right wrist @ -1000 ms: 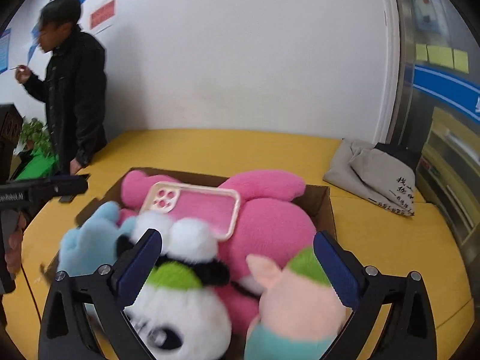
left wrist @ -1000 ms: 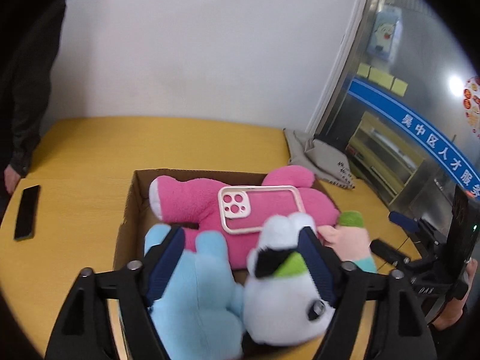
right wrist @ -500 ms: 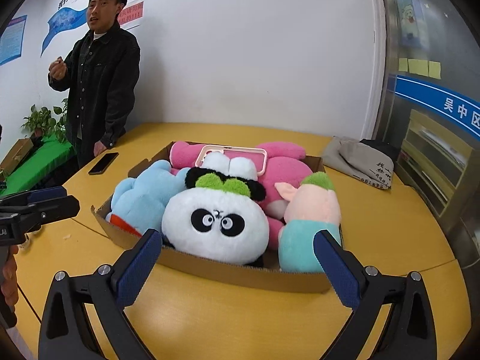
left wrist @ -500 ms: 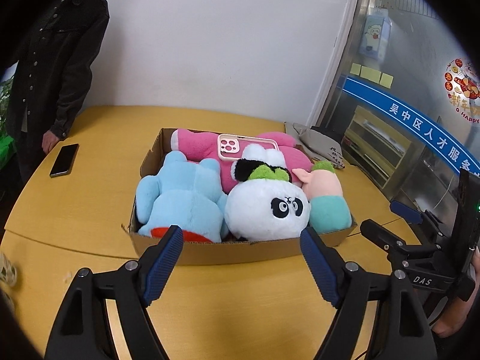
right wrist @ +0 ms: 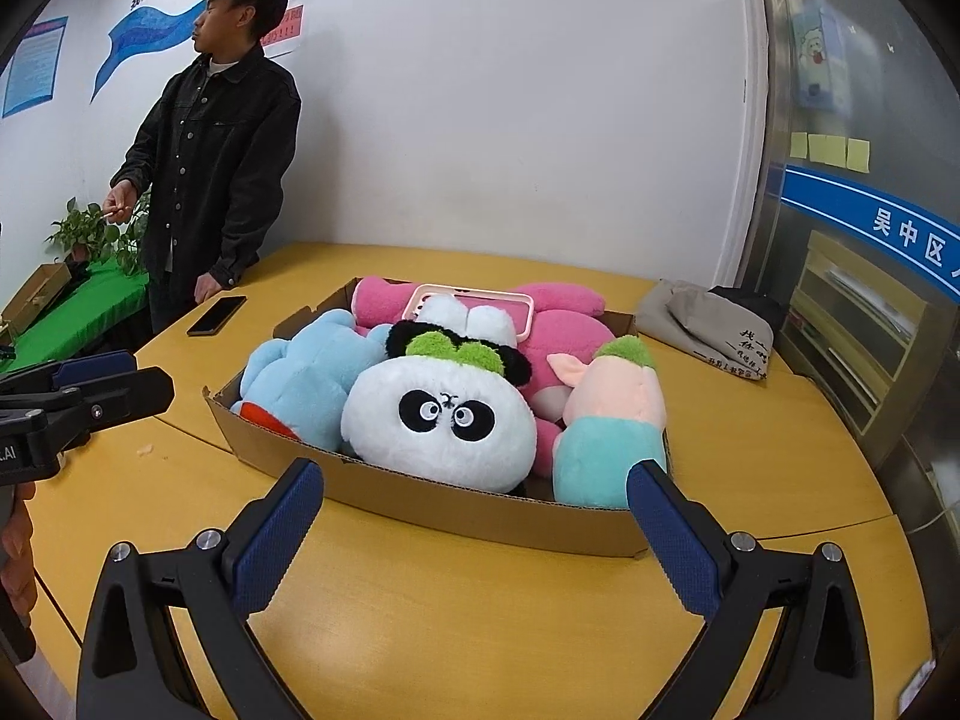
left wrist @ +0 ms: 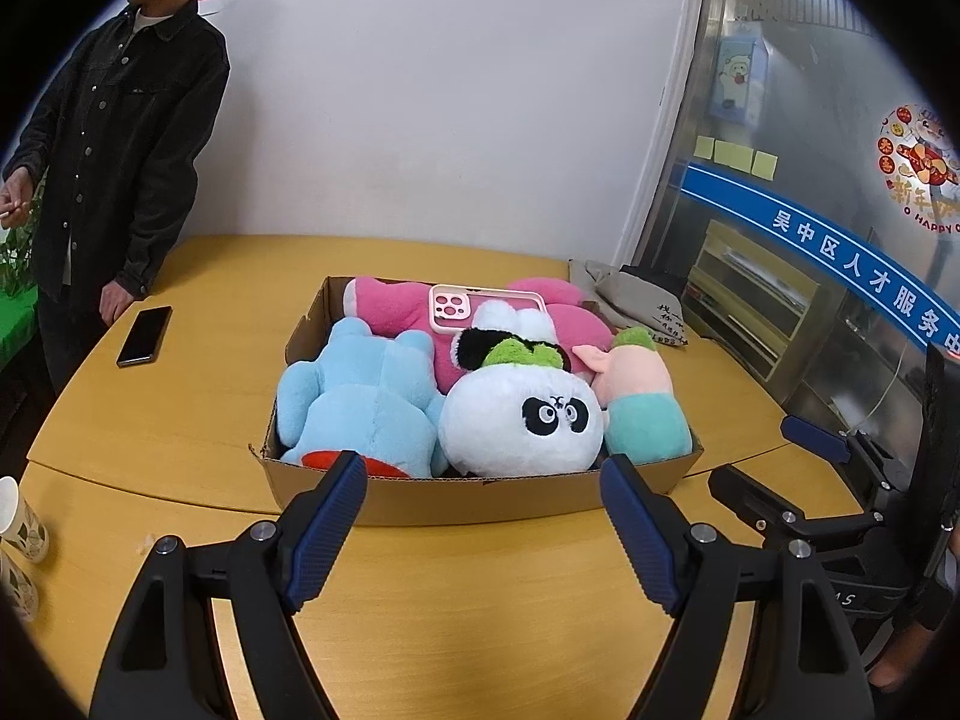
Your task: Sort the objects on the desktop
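Four plush toys fill the cardboard box (left wrist: 480,501) on the yellow desk (left wrist: 180,408): a blue one (left wrist: 366,402), a panda (left wrist: 522,420), a pink one (left wrist: 396,312) and a pig-like one (left wrist: 642,402). A pink phone case (left wrist: 486,306) lies on the pink plush. Both the left gripper (left wrist: 483,483) and right gripper (right wrist: 474,495) hover before the box, fingers wide and empty. The plush looks light and squashy, best pinched at a limb or ear; the case seems rigid and smooth, so grip across its edges.
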### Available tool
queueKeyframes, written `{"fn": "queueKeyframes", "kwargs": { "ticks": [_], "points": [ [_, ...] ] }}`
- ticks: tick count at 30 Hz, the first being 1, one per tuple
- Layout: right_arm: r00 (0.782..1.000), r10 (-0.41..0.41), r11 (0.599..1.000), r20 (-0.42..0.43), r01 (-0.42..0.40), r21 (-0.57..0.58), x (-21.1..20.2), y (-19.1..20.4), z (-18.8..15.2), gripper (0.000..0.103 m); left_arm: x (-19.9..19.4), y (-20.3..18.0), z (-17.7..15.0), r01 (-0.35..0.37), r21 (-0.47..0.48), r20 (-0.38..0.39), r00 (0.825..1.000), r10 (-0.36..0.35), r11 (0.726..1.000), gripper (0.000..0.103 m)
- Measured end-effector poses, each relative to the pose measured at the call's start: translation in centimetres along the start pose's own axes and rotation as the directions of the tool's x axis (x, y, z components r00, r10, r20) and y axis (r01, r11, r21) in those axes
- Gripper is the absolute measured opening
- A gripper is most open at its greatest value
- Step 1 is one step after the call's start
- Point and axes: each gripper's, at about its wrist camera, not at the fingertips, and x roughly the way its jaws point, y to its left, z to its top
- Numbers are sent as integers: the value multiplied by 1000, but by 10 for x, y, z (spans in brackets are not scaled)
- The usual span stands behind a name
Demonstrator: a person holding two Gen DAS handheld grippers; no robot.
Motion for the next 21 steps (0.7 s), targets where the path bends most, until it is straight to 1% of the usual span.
{"fn": "queueKeyframes", "kwargs": {
  "ticks": [10, 16, 19, 21],
  "points": [
    [1000, -2, 1000, -10, 2, -2, 2, 1, -3, 103, 3, -3, -4, -36, 4, -7, 999, 36, 999, 80],
    [1000, -9, 1000, -3, 9, 3, 2, 2, -5, 103, 7, -4, -8, -22, -4, -24, 999, 22, 1000, 80],
    [1000, -20, 1000, 4, 20, 4, 1, 2, -6, 103, 9, -7, -10, -30, 3, -28, 999, 30, 1000, 80],
    [1000, -16, 1000, -17, 16, 5, 4, 2, -7, 103, 11, -8, -11, -39, 4, -32, 999, 39, 999, 80]
  ]
}}
